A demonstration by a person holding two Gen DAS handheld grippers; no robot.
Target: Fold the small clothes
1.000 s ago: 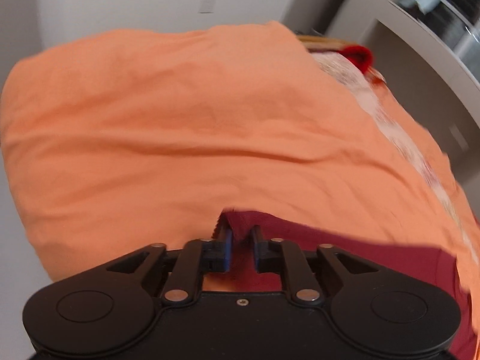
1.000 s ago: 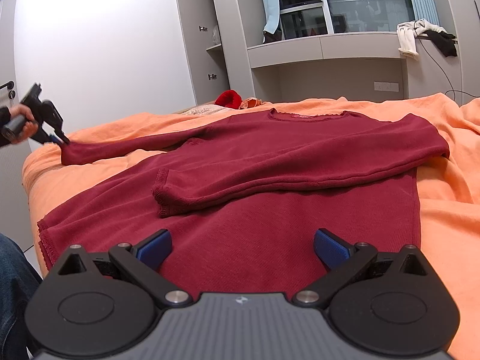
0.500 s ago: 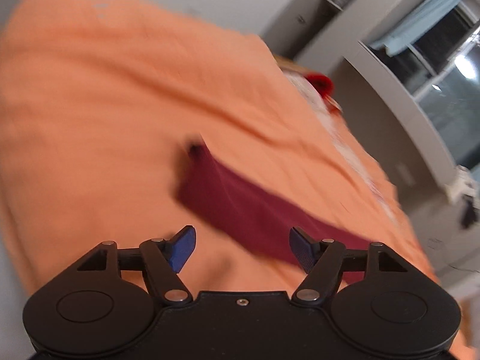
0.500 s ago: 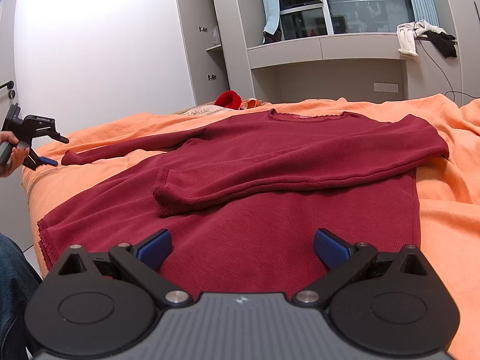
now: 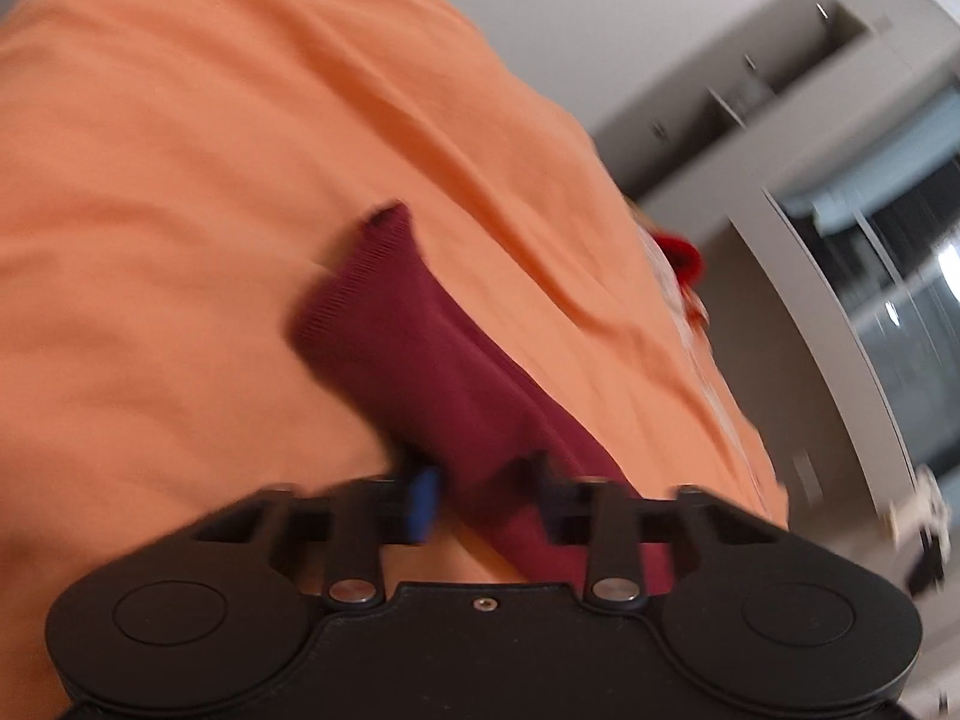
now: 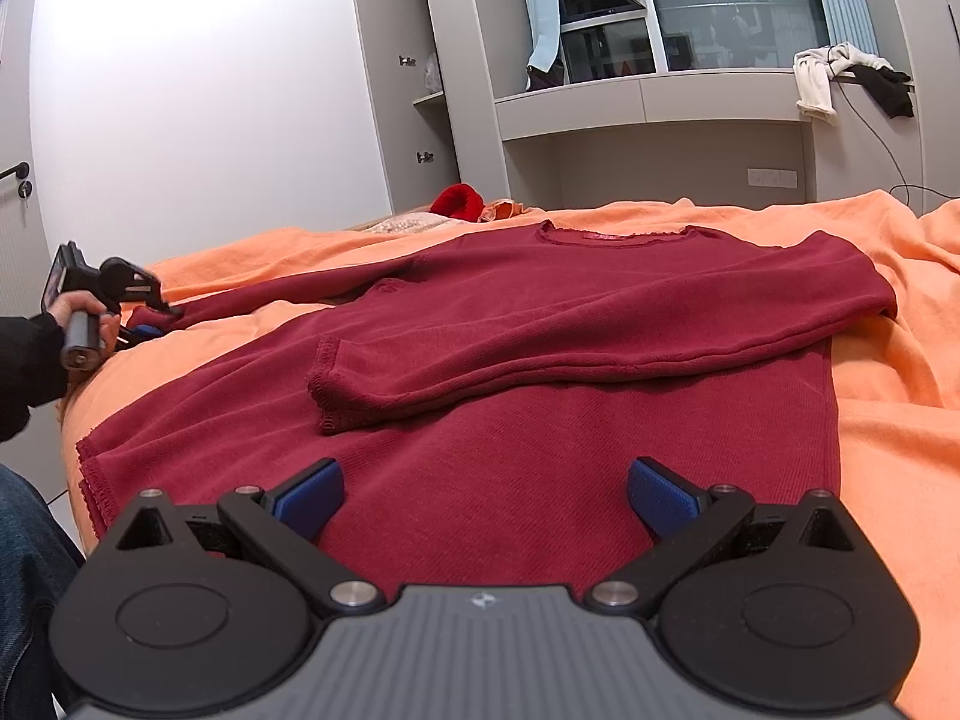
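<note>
A dark red long-sleeved sweater (image 6: 528, 498) lies flat on the orange bedsheet (image 6: 888, 420). One sleeve (image 6: 600, 354) is folded across its body. The other sleeve (image 6: 288, 294) stretches out to the left, and its cuff (image 5: 372, 264) lies on the sheet ahead of my left gripper (image 5: 486, 498). The left jaws are closing, with the sleeve a little behind the cuff between the blue pads. From the right wrist view the left gripper (image 6: 150, 318) sits low at the bed's left edge in a person's hand. My right gripper (image 6: 486, 498) hovers open over the sweater's lower part, holding nothing.
A red garment (image 6: 459, 201) and a pale patterned cloth (image 6: 402, 222) lie at the far end of the bed. Grey cupboards (image 6: 408, 78) and a window ledge with draped clothes (image 6: 816, 78) stand beyond. A person's jeans-clad leg (image 6: 24, 540) is at the bed's near left corner.
The left gripper let go of the cuff, opened wide, dropped lower and rolled, then narrowed around the sleeve further back from the cuff. The right gripper has not moved.
</note>
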